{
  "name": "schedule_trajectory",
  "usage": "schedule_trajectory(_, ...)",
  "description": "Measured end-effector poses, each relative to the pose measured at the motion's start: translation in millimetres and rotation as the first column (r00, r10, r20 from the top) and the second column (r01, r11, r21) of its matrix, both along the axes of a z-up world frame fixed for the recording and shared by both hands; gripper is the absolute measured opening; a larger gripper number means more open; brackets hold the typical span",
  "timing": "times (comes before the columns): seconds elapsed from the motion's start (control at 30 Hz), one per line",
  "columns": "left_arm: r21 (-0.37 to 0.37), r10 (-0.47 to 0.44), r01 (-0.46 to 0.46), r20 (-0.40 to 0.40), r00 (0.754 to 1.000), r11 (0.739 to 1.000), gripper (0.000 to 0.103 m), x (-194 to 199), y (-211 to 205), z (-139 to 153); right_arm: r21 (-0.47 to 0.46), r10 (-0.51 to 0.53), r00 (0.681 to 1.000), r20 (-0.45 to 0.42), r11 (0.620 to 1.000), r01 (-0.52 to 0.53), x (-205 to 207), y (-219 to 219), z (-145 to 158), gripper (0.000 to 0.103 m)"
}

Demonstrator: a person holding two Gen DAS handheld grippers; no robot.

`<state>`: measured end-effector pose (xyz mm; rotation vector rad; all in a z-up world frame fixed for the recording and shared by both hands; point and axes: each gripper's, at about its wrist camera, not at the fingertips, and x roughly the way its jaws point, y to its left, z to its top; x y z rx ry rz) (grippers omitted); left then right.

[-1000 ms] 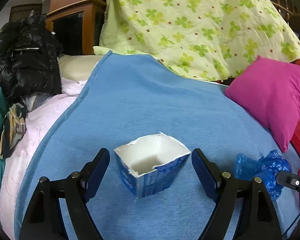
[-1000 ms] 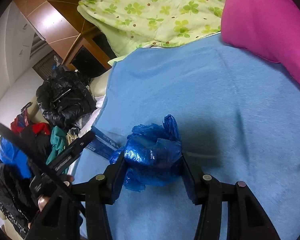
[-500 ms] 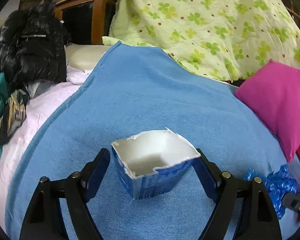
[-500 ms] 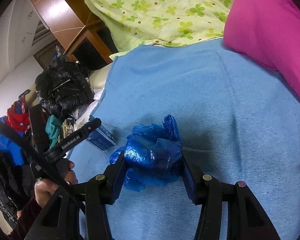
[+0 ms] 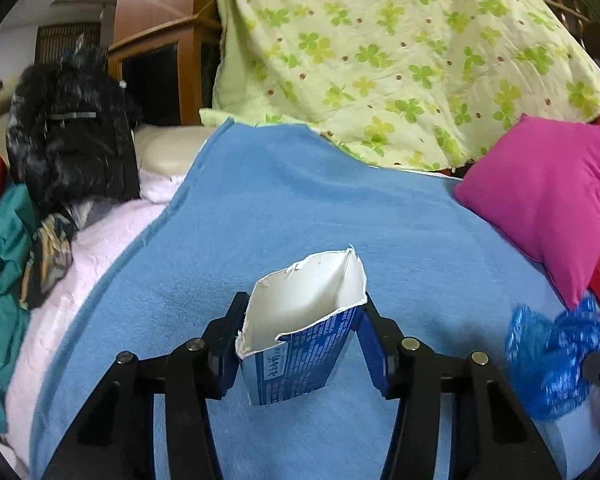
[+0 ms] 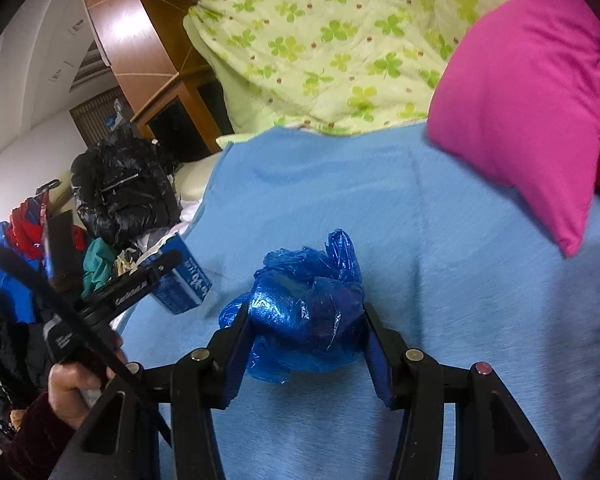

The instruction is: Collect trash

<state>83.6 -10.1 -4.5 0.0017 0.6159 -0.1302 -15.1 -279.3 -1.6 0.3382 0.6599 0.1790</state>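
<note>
**Both grippers loaded over the blue blanket**

Left gripper (image 5: 300, 344) in your hand has just been closing, and its pads now press the flanks of the torn carton (image 5: 300, 332), a blue-printed box with a ragged white mouth facing 12 o'clock. Your right gripper (image 6: 306, 338) pinches the crumpled blue plastic bag (image 6: 306, 312) between both pads, over the blue blanket (image 6: 440, 240).

Expect the carton to be light and thin-walled; it will probably buckle if you squeeze harder, so keep your hold on the flat side panels below the torn rim. The bag looks feather-light, soft and slick, likely to slither out unless you grip the thick of the wad rather than the loose tail at 12 o'clock.

Only the right wrist view shows your left hand (image 6: 74, 384) on its handle at 8 o'clock, with the carton's printed outside at 9 o'clock. Only the left wrist view looks into the carton's white interior, where no contents show; there the bag sits blurred at 4 o'clock.
</note>
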Motion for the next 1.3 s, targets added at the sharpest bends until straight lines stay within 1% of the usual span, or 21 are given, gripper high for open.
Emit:
schedule_trajectory(0.07, 0.046, -0.004, 0.003, 0.023, 1.000, 0.999, 0.054, -16.8, -15.0, 9.9, -0.010, -0.011, 1.000, 0.020, 1.000, 0.011, -6.6, -2.3, 5.5, 0.054)
schedule_trajectory(0.13, 0.066, -0.012, 0.009, 0.039, 0.999, 0.998, 0.054, -31.9, -27.5, 17.9, -0.012, -0.022, 0.999, 0.039, 1.000, 0.022, -15.6, -8.0, 11.8, 0.054)
schedule_trajectory(0.23, 0.064, -0.028, 0.025, 0.045, 0.999, 0.998, 0.054, -54.7, -45.1, 25.1, -0.036, -0.043, 0.996, 0.080, 0.998, 0.046, -31.9, -15.1, 23.9, 0.054)
schedule_trajectory(0.33, 0.062, -0.048, 0.045, 0.052, 0.997, 0.997, 0.054, -74.5, -61.5, 32.4, -0.079, -0.059, 0.987, 0.148, 0.994, 0.072, -52.3, -22.2, 39.1, 0.054)
schedule_trajectory(0.43, 0.092, -0.073, 0.067, 0.073, 0.995, 0.994, 0.054, -92.2, -77.9, 44.1, -0.102, -0.080, 0.980, 0.184, 0.990, 0.100, -67.6, -29.2, 49.1, 0.054)
schedule_trajectory(0.57, 0.121, -0.106, 0.091, 0.122, 0.987, 0.988, 0.054, -116.7, -94.0, 63.6, -0.140, -0.119, 0.959, 0.257, 0.977, 0.159, -94.7, -36.8, 66.7, 0.054)
schedule_trajectory(0.77, 0.144, -0.157, 0.134, 0.168, 0.973, 0.980, 0.054, -149.5, -113.6, 87.3, -0.122, -0.178, 0.924, 0.338, 0.966, 0.230, -139.1, -47.5, 81.9, 0.054)
schedule_trajectory(0.97, 0.169, -0.211, 0.178, 0.200, 0.957, 0.969, 0.054, -176.4, -137.0, 104.0, -0.079, -0.236, 0.896, 0.377, 0.955, 0.285, -174.7, -67.0, 86.9, 0.055)
schedule_trajectory(1.07, 0.178, -0.230, 0.194, 0.210, 0.950, 0.965, 0.054, -185.3, -147.1, 107.9, -0.067, -0.254, 0.890, 0.379, 0.952, 0.300, -179.8, -76.3, 86.9, 0.055)
schedule_trajectory(1.3, 0.200, -0.255, 0.215, 0.201, 0.946, 0.956, 0.054, -191.7, -169.8, 106.1, -0.050, -0.279, 0.880, 0.385, 0.946, 0.321, -185.3, -96.4, 87.1, 0.055)
